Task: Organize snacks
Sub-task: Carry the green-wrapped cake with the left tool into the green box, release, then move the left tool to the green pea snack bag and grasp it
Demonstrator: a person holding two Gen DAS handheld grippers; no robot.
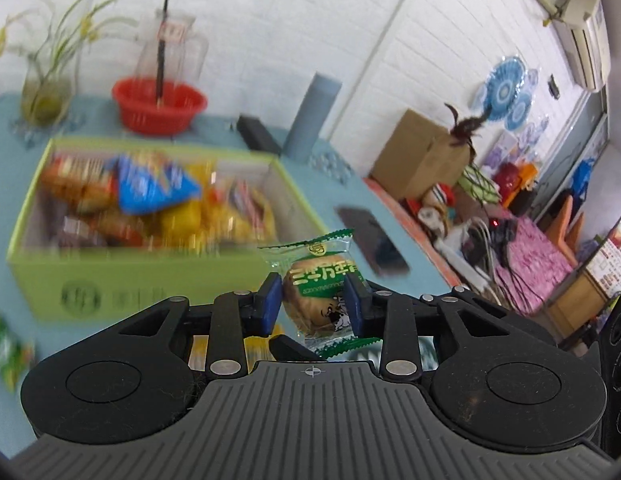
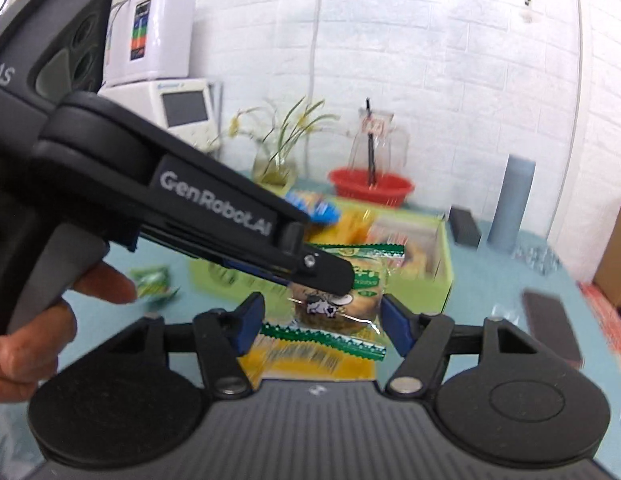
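A clear packet with green serrated ends and a round brown cake inside [image 1: 314,296] is pinched between the blue pads [image 1: 270,306] of my left gripper [image 1: 312,306], which is shut on it above the teal table. In the right wrist view the left gripper [image 2: 330,278] comes in from the left with that same cake packet [image 2: 338,304]. It hangs between the spread fingers of my right gripper [image 2: 322,324], which is open, its pads apart from the wrapper. Behind stands the green box [image 1: 110,280] filled with several snack bags. A yellow packet [image 2: 310,360] lies blurred below the right gripper.
A green snack packet [image 1: 6,352] lies on the table left of the box. Behind the box are a red basket [image 1: 158,104], a glass vase with plants [image 1: 46,92], a grey-blue cylinder [image 1: 310,116] and a small black block [image 1: 256,132]. A dark phone [image 1: 374,240] lies to the right.
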